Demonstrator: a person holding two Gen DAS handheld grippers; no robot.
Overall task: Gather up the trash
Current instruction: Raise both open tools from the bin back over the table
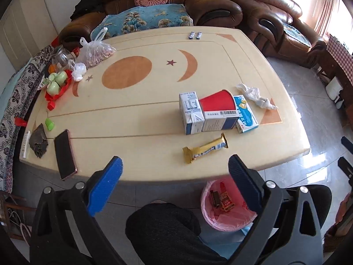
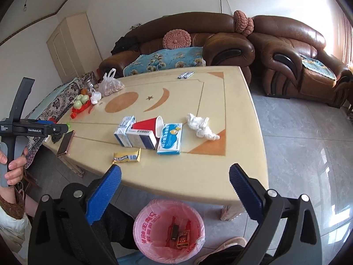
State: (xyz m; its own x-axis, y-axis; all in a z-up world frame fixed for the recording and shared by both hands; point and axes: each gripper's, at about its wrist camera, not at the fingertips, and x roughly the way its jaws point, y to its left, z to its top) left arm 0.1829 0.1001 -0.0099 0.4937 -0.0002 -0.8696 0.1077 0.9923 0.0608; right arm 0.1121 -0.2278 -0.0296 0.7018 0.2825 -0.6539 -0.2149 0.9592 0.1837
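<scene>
On the cream table [image 1: 143, 121] lie a gold snack wrapper [image 1: 205, 148] [image 2: 126, 156], a red paper cup on its side [image 1: 218, 103] [image 2: 146, 126], two white-and-blue cartons [image 1: 190, 112] [image 2: 125, 130], a blue-and-white box [image 1: 245, 113] [image 2: 171, 138] and a crumpled white tissue [image 1: 256, 96] [image 2: 201, 127]. A bin with a pink bag [image 1: 227, 203] [image 2: 168, 227] stands on the floor below the near table edge, with a few wrappers inside. My left gripper [image 1: 175, 167] is open and empty, above the near edge. My right gripper [image 2: 175, 175] is open and empty, above the bin.
A phone [image 1: 65, 154], a dark wrapper [image 1: 39, 141], green cups on a red tray [image 1: 56, 81], a bag of nuts [image 1: 94, 52] and two small sachets [image 1: 195, 35] also lie on the table. Brown sofas [image 2: 220, 42] stand behind. The person's knee [image 1: 163, 225] is below the left gripper.
</scene>
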